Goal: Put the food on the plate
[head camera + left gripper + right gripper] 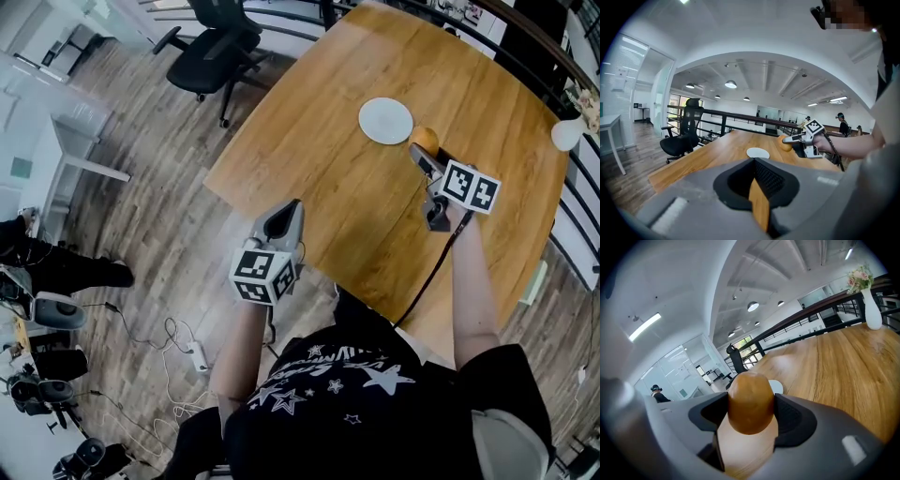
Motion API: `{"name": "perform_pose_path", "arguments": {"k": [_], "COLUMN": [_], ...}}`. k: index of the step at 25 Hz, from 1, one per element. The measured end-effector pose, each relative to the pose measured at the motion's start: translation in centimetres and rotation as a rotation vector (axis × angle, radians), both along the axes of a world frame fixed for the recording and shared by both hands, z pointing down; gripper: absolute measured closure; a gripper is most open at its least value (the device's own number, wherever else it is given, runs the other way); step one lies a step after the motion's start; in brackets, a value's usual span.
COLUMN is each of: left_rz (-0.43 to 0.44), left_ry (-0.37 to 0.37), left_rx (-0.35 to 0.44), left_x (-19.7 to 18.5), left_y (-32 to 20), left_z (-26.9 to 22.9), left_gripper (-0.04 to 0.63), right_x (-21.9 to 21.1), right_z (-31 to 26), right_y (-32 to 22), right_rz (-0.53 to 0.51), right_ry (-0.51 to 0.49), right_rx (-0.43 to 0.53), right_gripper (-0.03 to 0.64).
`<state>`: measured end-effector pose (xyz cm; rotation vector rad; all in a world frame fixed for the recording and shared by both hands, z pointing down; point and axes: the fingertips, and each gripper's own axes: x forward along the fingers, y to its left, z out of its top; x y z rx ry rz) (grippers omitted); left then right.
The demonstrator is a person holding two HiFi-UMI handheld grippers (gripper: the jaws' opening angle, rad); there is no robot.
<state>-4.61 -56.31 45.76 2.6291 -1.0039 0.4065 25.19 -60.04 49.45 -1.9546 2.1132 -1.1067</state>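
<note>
Right gripper (751, 409) grips the food (425, 138) beside the plate (385, 120).
The orange-brown, rounded food sits clamped between the right jaws, just off the white plate's near-right edge and not on it, over the wooden table (366, 220). The left gripper (754, 163) hangs at the table's near edge, well apart from the plate, its jaws together with nothing between them.

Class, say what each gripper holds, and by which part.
The right gripper clamps the orange-brown food across its sides; the left gripper holds nothing.
</note>
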Motion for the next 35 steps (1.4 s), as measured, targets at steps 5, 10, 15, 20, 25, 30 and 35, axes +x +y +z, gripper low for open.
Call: {"name": "perform_pose_path", "arguments": {"k": [5,10,15,20,25,30,35], "left_rz": [0.0,-0.005,-0.013,0.009,0.074,0.155,0.235], "left_ry": [-0.014,-0.017,-0.018,-0.019,-0.015,-0.008,-0.002], "left_rx": [0.005,0.013,0.005,-0.011,-0.037,-0.05,-0.065], "left_x": [1.5,2.0,2.2,2.5,2.5,3.5,4.6], "left_y": [-2.5,-4.4,-5.5,-6.5,-8.8,-11.3,-13.2], "left_z": [0.4,0.1,0.8,1.5,2.7,3.6,4.1], "left_gripper": [0.594,0.594,0.594,0.594,0.594,0.594,0.594], "right_x": [0.7,0.4,-0.7,-0.3,-1.0,-1.2,-0.8], "right_z": [1.7,3.3,5.5,7.4,8.5,8.6,8.6], "right_y": [-4.1,-6.8,-8.1,-8.4,-9.3,-10.3,-11.1], "right_rz": [-0.04,-0.075,-0.112,-0.081,-0.035,-0.003,0.024], "right_ry": [0.069,0.214,0.311,0.35,0.35,0.356,0.38], "right_rx": [-0.033,-0.067,-0.119,-0.184,-0.23,-0.255,-0.299], "right_gripper": [0.303,0.302,0.302,0.302,0.302,0.302,0.302]}}
